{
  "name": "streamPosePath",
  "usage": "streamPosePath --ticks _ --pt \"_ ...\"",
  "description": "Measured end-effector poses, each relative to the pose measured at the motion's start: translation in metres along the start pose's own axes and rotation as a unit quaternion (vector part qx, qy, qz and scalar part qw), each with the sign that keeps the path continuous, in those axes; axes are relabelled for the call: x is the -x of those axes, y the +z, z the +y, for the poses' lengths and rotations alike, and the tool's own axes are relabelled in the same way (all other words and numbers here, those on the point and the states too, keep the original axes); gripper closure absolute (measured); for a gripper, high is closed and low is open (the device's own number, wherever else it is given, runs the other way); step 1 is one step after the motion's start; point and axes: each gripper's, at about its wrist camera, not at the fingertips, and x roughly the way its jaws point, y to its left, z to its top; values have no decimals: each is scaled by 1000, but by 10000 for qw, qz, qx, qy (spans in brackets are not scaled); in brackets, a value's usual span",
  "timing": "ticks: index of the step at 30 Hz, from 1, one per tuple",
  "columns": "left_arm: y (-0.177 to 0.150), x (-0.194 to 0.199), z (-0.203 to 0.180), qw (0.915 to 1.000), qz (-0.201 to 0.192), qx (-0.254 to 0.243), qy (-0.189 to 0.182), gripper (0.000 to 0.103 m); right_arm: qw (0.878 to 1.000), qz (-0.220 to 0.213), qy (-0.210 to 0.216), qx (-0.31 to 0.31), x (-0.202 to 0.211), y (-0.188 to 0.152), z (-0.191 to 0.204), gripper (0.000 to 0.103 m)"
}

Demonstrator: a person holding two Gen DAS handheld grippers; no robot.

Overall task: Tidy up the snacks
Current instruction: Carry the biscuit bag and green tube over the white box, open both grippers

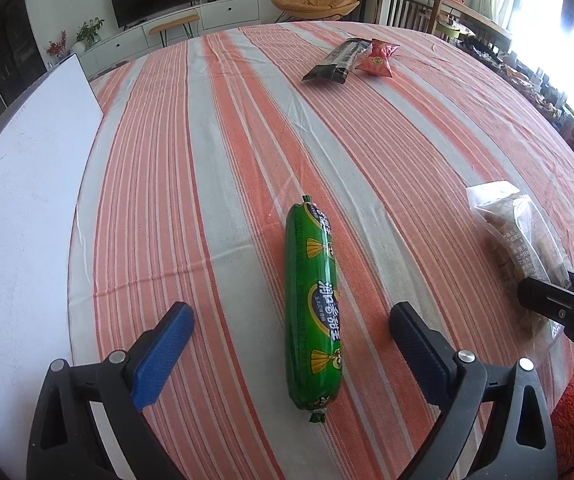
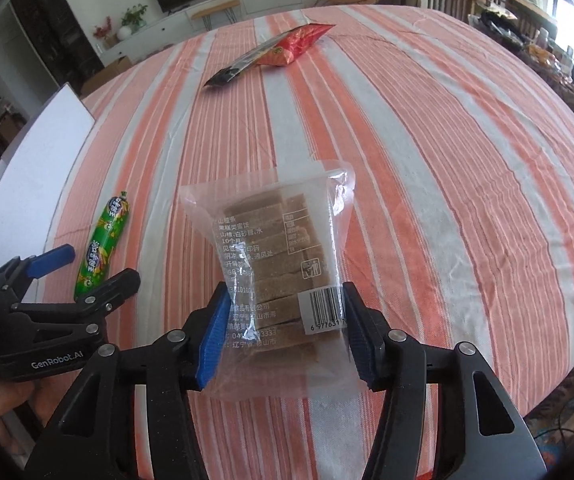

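Observation:
A green sausage (image 1: 314, 304) lies on the striped tablecloth, lengthwise between the fingers of my left gripper (image 1: 291, 336), which is open and not touching it. It also shows in the right wrist view (image 2: 105, 246). A clear bag of brown bars (image 2: 283, 272) lies between the pads of my right gripper (image 2: 285, 328), which press its sides; the bag shows in the left wrist view (image 1: 523, 240) too. A black packet (image 1: 335, 62) and a red packet (image 1: 379, 58) lie together at the far side.
A white board (image 1: 23, 208) lies on the table's left side. The striped cloth (image 1: 207, 160) covers the table. A TV stand, plants, an orange chair and wooden chairs stand beyond the far edge. Cluttered goods line the right.

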Motion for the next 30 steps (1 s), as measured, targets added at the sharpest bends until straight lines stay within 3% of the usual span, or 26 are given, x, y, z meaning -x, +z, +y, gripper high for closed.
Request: streamPosePath --ticks 1,2,3,8,12,17,22,24,26,30 --pt "0 4 1 10000 -81 -16 -9 38 10000 32 67 -56 2 -2 -2 54" --pt "0 8 2 9999 -135 -7 -16 67 9998 44 137 -125 5 -5 -5 54" --pt "0 10 4 9998 -120 40 -127 80 9993 46 250 -256 8 -9 -9 55" --pt "-8 23 26 9928 -130 790 -892 80 9802 -55 1418 -1381 21 -27 -35 55" --pt "-14 59 31 9825 -437 1093 -1445 80 9681 -204 1778 -1755 33 -30 -41 55" --pt "-21 122 37 9656 -841 1273 -2106 80 9677 -440 1839 -1669 58 -22 -27 55" --pt "-36 196 71 9452 -1319 1487 -2592 80 9708 -679 2118 -903 99 -6 33 55" --pt "-41 224 96 9407 -1556 1621 -2540 80 9677 -723 2367 -489 114 2 72 55" --pt "-47 248 126 9417 -1808 1734 -2244 80 9611 -710 2669 -72 126 6 114 55" --pt "-70 274 193 9474 -2102 2107 -1182 80 9431 -505 3194 772 135 9 204 54"
